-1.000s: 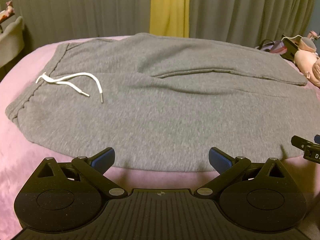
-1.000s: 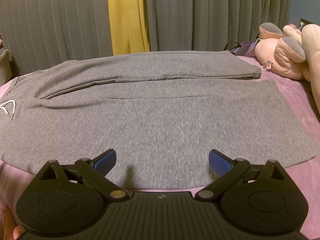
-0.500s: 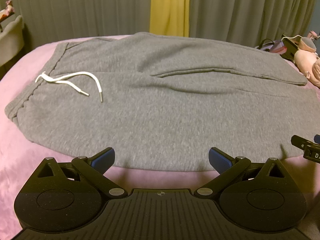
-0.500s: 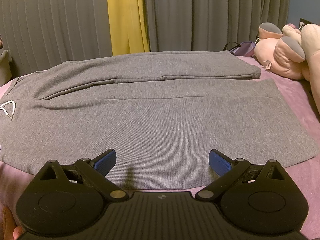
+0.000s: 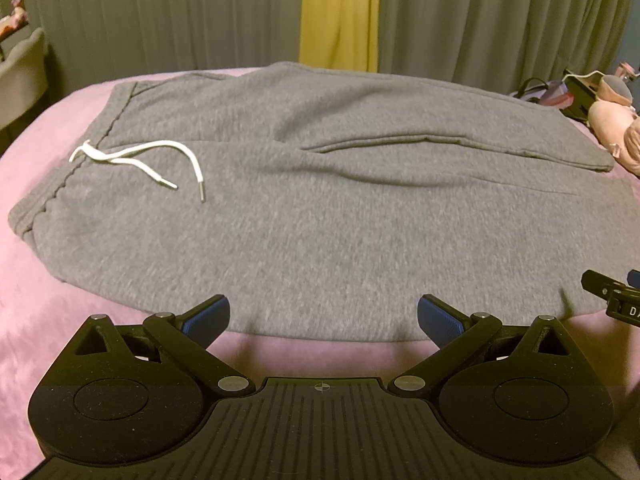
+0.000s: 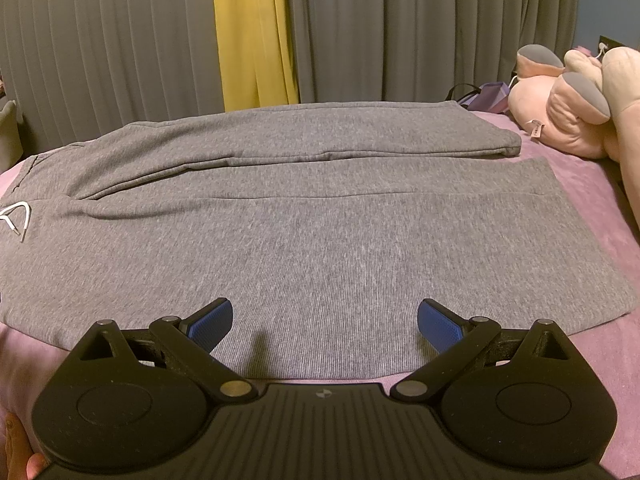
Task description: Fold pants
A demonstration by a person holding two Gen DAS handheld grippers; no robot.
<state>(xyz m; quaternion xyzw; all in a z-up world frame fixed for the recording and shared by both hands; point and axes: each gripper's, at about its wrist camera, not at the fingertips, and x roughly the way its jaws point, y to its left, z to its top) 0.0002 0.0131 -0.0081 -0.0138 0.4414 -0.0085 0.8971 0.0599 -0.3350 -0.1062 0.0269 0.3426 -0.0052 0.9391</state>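
Grey sweatpants (image 5: 304, 216) lie flat on a pink bed, waistband to the left with a white drawstring (image 5: 136, 158), legs running right. They also show in the right wrist view (image 6: 320, 216), both legs spread side by side. My left gripper (image 5: 323, 318) is open and empty, just over the near edge of the pants at the hip. My right gripper (image 6: 325, 322) is open and empty, above the near leg's front edge. Part of the right gripper (image 5: 612, 296) shows at the right edge of the left wrist view.
The pink bed cover (image 5: 36, 288) surrounds the pants. A pink plush toy (image 6: 568, 112) and a purple bag (image 6: 488, 96) lie at the far right. Grey curtains with a yellow strip (image 6: 256, 40) hang behind the bed. A chair (image 5: 20, 72) stands at the far left.
Almost nothing has changed; both grippers stay open and hover at the near edge of the pants with only a slight shift.
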